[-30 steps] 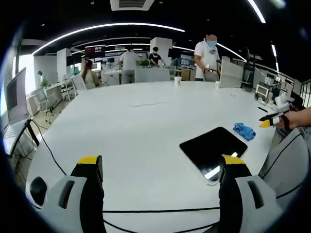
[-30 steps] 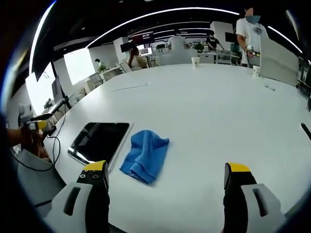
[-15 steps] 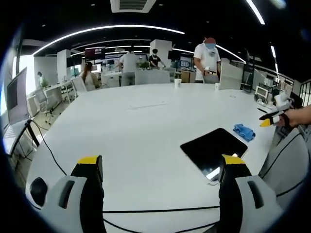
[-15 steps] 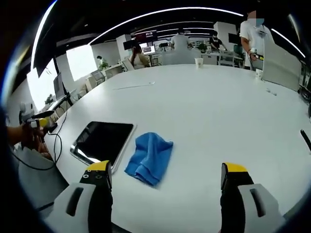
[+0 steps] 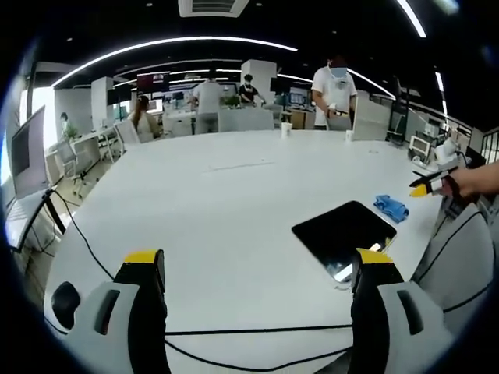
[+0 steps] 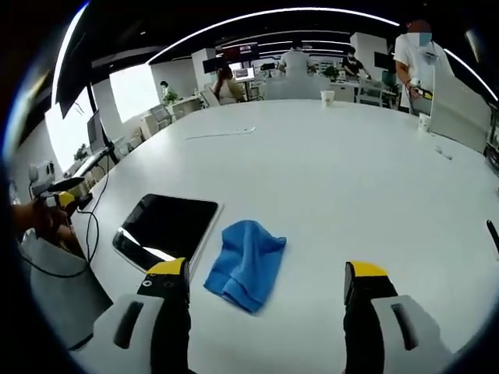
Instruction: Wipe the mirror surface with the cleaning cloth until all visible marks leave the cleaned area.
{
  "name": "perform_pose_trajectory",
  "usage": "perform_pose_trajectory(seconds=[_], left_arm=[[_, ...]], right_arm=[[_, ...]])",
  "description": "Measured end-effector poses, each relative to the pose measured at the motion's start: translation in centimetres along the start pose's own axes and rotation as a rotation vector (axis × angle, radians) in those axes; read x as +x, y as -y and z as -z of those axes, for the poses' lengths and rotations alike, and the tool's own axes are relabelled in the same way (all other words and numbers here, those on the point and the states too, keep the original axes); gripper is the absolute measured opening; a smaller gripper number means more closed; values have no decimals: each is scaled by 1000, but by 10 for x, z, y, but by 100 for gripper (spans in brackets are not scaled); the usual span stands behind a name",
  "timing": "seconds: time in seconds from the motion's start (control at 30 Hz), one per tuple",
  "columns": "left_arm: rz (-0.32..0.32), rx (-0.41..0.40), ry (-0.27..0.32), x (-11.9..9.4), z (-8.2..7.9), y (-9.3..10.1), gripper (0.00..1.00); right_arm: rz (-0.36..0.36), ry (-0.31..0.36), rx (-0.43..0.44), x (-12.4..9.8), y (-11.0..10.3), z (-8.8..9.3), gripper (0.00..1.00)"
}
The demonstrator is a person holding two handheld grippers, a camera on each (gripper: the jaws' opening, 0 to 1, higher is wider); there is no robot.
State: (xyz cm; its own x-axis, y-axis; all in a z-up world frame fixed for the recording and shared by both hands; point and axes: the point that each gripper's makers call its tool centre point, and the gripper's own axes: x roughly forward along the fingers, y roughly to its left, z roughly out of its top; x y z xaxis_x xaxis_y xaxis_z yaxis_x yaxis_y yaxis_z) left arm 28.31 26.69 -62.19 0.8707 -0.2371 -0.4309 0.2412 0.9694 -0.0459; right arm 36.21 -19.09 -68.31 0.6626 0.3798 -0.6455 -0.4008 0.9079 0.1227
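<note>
Hovering right gripper [image 6: 267,284] over cloth [image 6: 246,263], jaws spread, empty. Cloth crumpled on table [image 6: 351,179] just beside mirror [image 6: 165,231]. Left gripper [image 5: 261,273] spread, empty, near mirror edge. Risk: jaws pinch single fold, cloth trails; unheld mirror slides under wipe.

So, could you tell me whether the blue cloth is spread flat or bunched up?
Bunched up: the cloth lies in rumpled folds beside the mirror.

crumpled blue cloth [image 6: 247,263] just beside flat dark mirror [image 6: 165,230]
</note>
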Motion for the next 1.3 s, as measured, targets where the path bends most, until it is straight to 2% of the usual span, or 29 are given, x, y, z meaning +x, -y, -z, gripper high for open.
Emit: perform_pose_trajectory(seconds=[0.13, 0.27, 0.43, 0.57, 0.67, 0.77, 1.07, 1.3], left_arm=[[9, 5, -6, 1, 3, -2, 99], [-4, -22, -8, 1, 5, -4, 99], [0, -16, -8, 2, 7, -1, 99], [-5, -22, -6, 4, 6, -2, 99], [8, 3, -12, 3, 4, -1, 99], [-2, -8, -12, 4, 7, -9, 99], [-27, -35, -7, 2, 13, -10, 99], [-8, -8, -26, -2, 18, -13, 99]], right_arm=[[5, -15, 3, 3, -4, -1, 71], [-12, -31, -4, 7, -10, -2, 69], [-16, -34, -9, 9, -14, -5, 67], [-17, -48, -13, 15, -14, 0, 66], [-13, -55, 1, 17, -16, 1, 64], [-14, -71, -1, 22, -21, 3, 61], [-46, -121, -7, 40, -35, 12, 48], [-24, -139, 1, 51, -38, 9, 34]])
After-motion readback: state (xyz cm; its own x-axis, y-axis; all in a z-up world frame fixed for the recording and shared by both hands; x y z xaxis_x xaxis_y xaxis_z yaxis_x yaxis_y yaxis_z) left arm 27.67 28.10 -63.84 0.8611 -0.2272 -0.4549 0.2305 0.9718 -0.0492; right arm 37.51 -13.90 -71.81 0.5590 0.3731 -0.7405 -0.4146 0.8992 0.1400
